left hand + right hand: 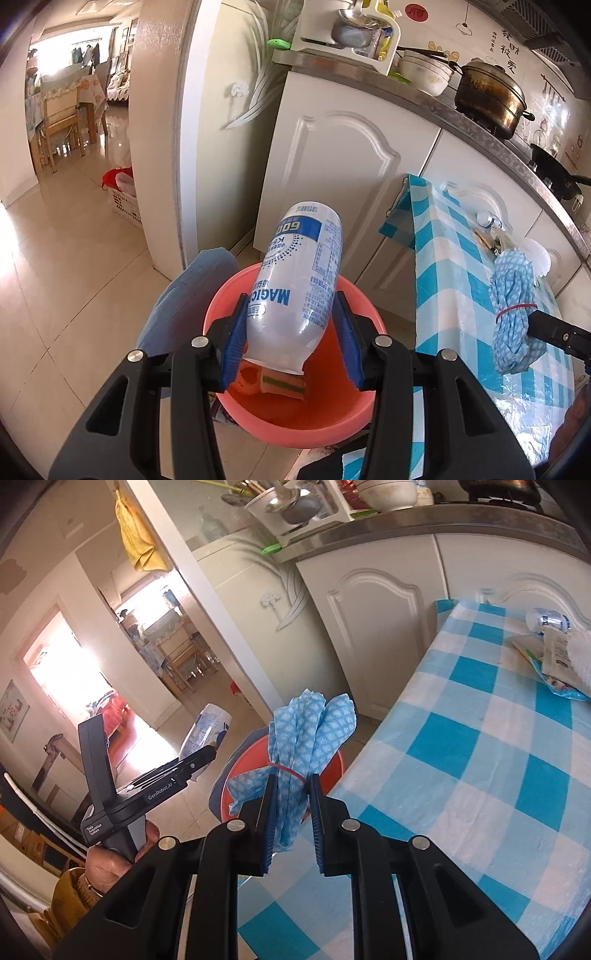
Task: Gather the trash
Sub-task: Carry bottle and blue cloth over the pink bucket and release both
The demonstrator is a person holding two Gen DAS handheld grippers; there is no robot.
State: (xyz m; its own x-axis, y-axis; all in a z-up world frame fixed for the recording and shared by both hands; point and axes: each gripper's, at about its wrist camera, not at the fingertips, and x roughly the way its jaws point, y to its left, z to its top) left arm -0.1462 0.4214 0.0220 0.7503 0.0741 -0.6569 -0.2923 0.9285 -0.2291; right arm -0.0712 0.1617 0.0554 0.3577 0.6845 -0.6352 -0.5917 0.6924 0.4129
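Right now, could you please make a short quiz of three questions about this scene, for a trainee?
1. True or false: the left gripper holds the white bottle over the red basin.
2. What does the right gripper hold? A) a spoon B) a blue cloth bundle tied with a red rubber band C) a pot lid
3. Fill in: the table wears a blue and white ____ tablecloth.

Key: 1 true; 2 B; 3 checked.
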